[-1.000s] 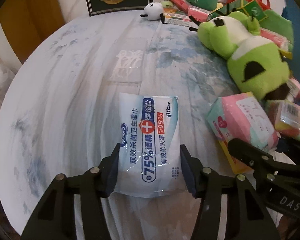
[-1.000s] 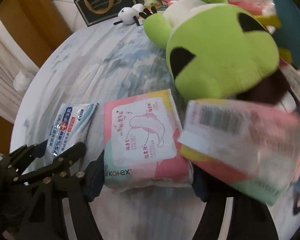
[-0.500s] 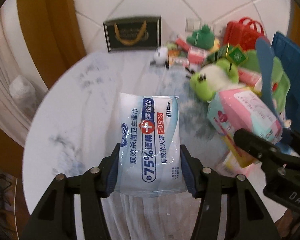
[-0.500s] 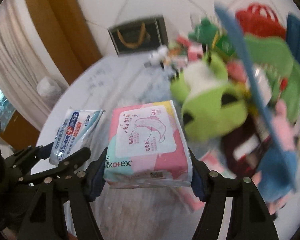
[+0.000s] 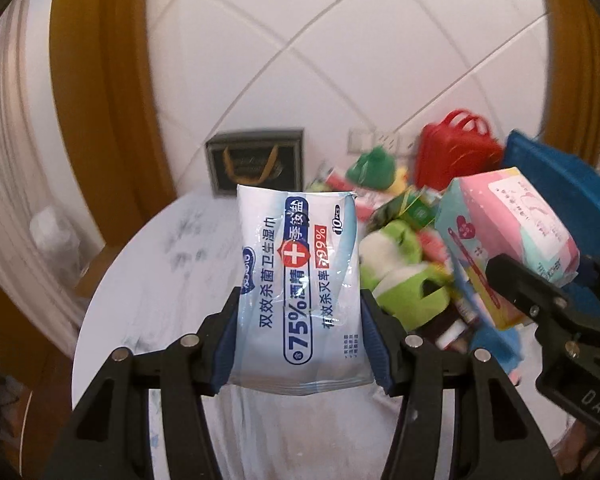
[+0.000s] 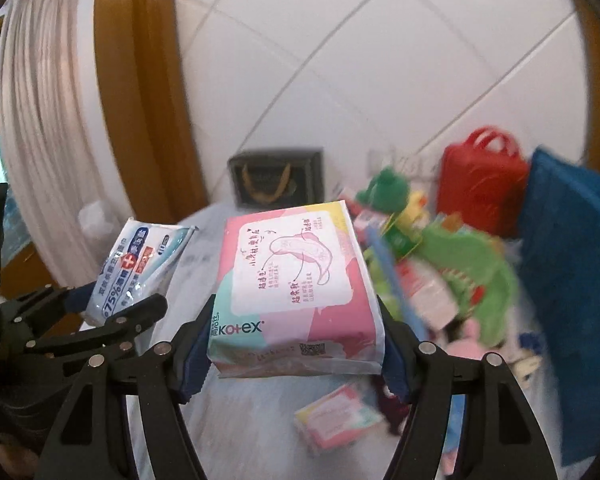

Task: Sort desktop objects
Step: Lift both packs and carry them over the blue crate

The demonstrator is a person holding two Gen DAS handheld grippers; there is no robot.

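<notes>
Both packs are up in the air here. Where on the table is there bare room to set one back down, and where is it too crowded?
The bare room is the table's left part, from the near edge back toward the dark gift bag. The right side is crowded: the green frog plush, small packets, the red bag and the blue bin. A pink packet lies near the front right.

The left gripper is clamped on a wet-wipe pack, raised above the round table. Just to its right, the right gripper pinches a pink pad packet, also lifted off the table.
</notes>
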